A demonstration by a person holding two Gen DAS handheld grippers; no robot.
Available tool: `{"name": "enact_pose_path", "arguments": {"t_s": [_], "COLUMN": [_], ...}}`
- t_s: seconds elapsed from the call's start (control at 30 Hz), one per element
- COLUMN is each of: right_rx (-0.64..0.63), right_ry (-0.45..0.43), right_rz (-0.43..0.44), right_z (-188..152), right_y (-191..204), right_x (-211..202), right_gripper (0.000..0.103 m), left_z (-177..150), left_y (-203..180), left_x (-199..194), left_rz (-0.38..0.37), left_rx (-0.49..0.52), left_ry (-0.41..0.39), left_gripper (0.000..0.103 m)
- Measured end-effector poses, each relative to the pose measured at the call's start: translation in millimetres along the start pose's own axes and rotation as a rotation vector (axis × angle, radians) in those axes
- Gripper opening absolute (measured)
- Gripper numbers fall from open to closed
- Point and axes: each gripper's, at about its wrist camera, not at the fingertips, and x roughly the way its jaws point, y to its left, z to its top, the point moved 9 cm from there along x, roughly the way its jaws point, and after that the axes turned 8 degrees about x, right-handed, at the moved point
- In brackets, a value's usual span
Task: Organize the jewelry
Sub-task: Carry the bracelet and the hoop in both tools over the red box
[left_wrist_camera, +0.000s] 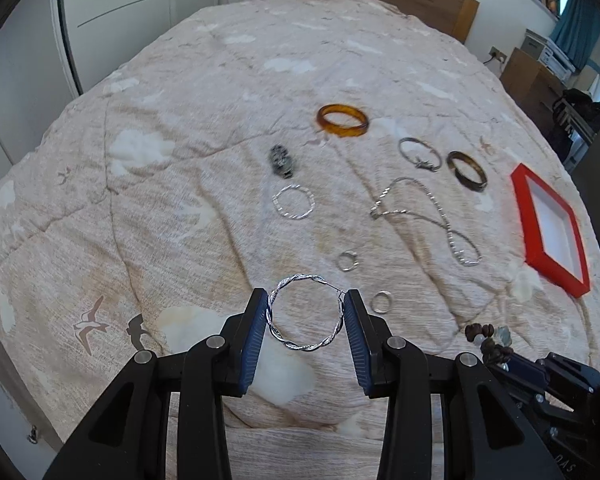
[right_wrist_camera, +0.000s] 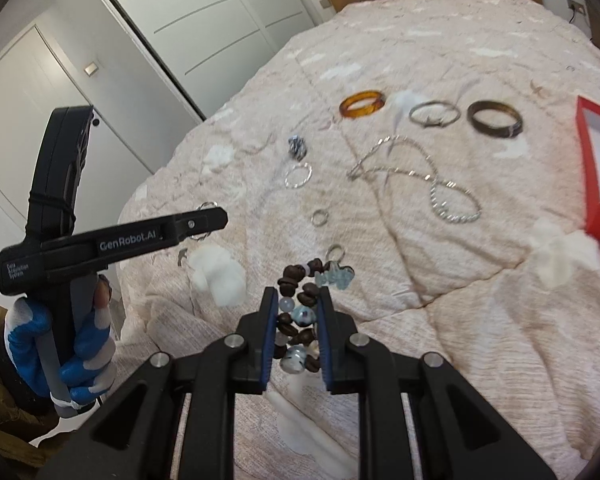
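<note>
We have the left tool (left_wrist_camera: 305,316) pinching a twisted silver hoop (left_wrist_camera: 306,312), the right tool (right_wrist_camera: 299,322) clamped on a beaded bracelet (right_wrist_camera: 300,316); red box (left_wrist_camera: 550,228) looks empty, rest on bed (left_wrist_camera: 180,180).

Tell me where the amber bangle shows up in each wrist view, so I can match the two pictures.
Left wrist: the amber bangle lies on the bedspread, above centre, beyond the held silver hoop.
Right wrist: the amber bangle lies upper centre, left of a thin silver bangle.
Shared landmark: the red box, at the right edge in both views.
</note>
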Motion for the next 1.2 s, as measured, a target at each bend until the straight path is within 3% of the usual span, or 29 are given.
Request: {"name": "enact_pose_path", "arguments": {"t_s": [0.27, 0.63, 0.9, 1.2], "right_rx": [0.044, 0.158, 0.215, 0.294], "right_ry": [-0.151, -0.300, -0.323, -0.263], "right_rz": [-0.068, -0.252, -0.357, -0.423], "right_z": [31, 82, 104, 86], "right_y": [-37, -160, -247, -320], "right_x": [-62, -149, -169, -149], "right_gripper": [0.017, 0.017, 0.017, 0.018], "left_z": [35, 89, 114, 99], "left_y": [-70, -216, -310, -370], "left_x": [-22, -7, 45, 112], "left_rz": [-0.072, -0.206, -0.273, -0.306], "left_rx": [0.098, 0.277, 0.365, 0.447], "left_ry": [-0.063, -0.079, -0.036, 0.068], "left_gripper": [0.039, 0.039, 0.039, 0.039]}}
